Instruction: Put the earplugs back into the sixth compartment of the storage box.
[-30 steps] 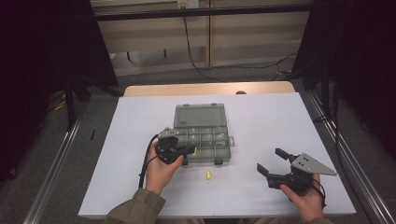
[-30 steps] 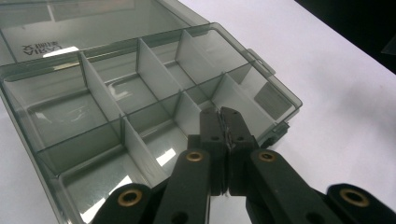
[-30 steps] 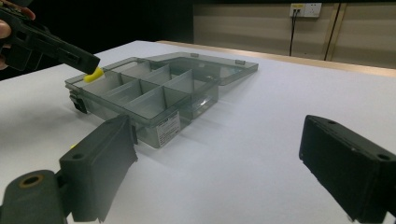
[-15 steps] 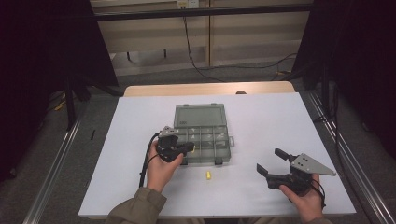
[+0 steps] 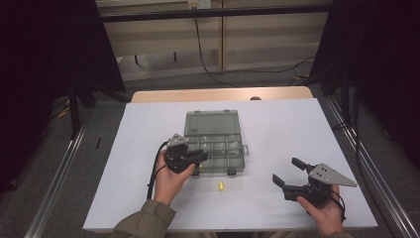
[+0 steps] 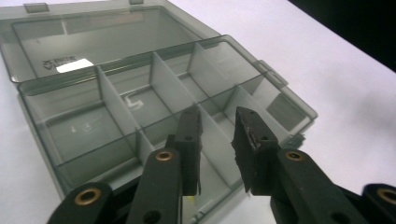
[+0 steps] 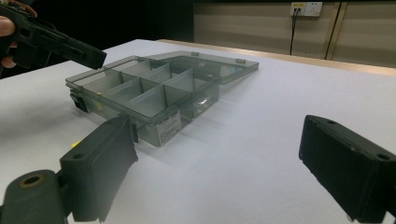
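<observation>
Left gripper (image 5: 198, 157), jaws just opening w/ nothing between, hovers over smoky see-thru compartment box (image 5: 218, 144), lid open.

The person's left hand (image 5: 170, 179), in an olive-brown sleeve (image 5: 144, 221), came in from the bottom edge of the high view and held the black two-jaw left gripper (image 5: 197, 157) pointing to the right of that view. Its jaws had just been opening; in the left gripper view (image 6: 217, 140) they stood a little apart with nothing pressed between the pads. The right hand (image 5: 324, 210) held the black right gripper (image 5: 288, 171), topped by a grey three-cornered plate, well apart from the left. Its jaws stood wide apart and empty in the right gripper view (image 7: 219, 161).
</observation>
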`<control>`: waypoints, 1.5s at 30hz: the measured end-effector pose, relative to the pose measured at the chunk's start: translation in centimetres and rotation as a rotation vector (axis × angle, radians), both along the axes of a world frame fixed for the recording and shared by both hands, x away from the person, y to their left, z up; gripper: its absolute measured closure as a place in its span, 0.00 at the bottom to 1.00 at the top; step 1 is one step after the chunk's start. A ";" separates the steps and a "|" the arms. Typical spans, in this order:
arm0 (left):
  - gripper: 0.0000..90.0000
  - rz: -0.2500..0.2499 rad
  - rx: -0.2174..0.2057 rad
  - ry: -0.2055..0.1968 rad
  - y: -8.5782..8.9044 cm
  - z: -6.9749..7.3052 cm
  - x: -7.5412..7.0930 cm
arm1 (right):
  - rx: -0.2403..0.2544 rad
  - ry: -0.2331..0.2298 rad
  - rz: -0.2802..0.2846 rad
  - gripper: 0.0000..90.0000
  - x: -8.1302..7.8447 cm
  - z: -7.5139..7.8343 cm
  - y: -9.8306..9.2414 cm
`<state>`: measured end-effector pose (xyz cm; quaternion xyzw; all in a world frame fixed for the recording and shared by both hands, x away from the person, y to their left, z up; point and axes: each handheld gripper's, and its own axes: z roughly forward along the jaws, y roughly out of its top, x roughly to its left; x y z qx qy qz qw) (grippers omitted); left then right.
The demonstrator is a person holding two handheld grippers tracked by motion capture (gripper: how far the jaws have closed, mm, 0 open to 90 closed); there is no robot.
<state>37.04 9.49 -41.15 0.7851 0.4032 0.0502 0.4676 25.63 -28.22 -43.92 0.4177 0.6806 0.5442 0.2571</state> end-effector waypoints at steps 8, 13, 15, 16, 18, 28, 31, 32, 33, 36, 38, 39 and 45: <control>0.65 -0.065 -0.010 0.001 -0.2 0.5 -1.2 | -0.004 -0.004 0.004 0.11 0.0 0.0 0.0; 0.56 -0.084 -0.036 -0.008 -0.1 0.6 -1.8 | 0.000 0.001 0.000 0.11 0.0 0.0 0.1; 0.52 -0.097 -0.043 -0.001 -0.1 0.7 -2.0 | -0.002 -0.002 0.001 0.11 0.0 0.0 0.0; 0.51 -0.105 -0.046 0.000 -0.2 0.6 -2.1 | -0.001 -0.002 0.001 0.11 0.0 0.0 0.0; 0.48 -0.118 -0.043 -0.007 -0.3 0.6 -2.2 | -0.001 -0.001 0.001 0.11 0.0 0.0 0.0; 0.29 -0.207 -0.056 0.000 -1.2 -0.1 -3.0 | 0.001 -0.002 0.001 0.11 -0.1 0.1 0.0; 0.25 -0.222 -0.054 0.001 -1.2 -0.2 -3.1 | 0.003 -0.003 0.000 0.11 0.0 0.1 -0.1; 0.25 -0.229 -0.051 0.002 -1.1 -0.3 -3.2 | 0.003 -0.002 -0.001 0.11 0.0 0.1 -0.1; 0.24 -0.234 -0.051 0.002 -1.1 -0.3 -3.3 | 0.003 -0.002 0.000 0.11 0.0 0.0 -0.1; 0.24 -0.259 -0.051 0.012 -1.1 -0.5 -3.5 | 0.001 -0.003 0.003 0.11 -0.1 0.1 0.0; 0.23 -0.268 -0.047 0.023 -1.1 -0.7 -3.6 | 0.000 -0.002 0.003 0.11 -0.1 0.0 0.0; 0.22 -0.272 -0.043 0.022 -1.0 -0.7 -3.7 | 0.000 -0.002 0.003 0.11 -0.1 0.0 0.0; 0.19 -0.284 -0.032 0.047 -1.2 -1.1 -3.9 | 0.004 -0.001 0.000 0.12 -0.1 0.1 0.0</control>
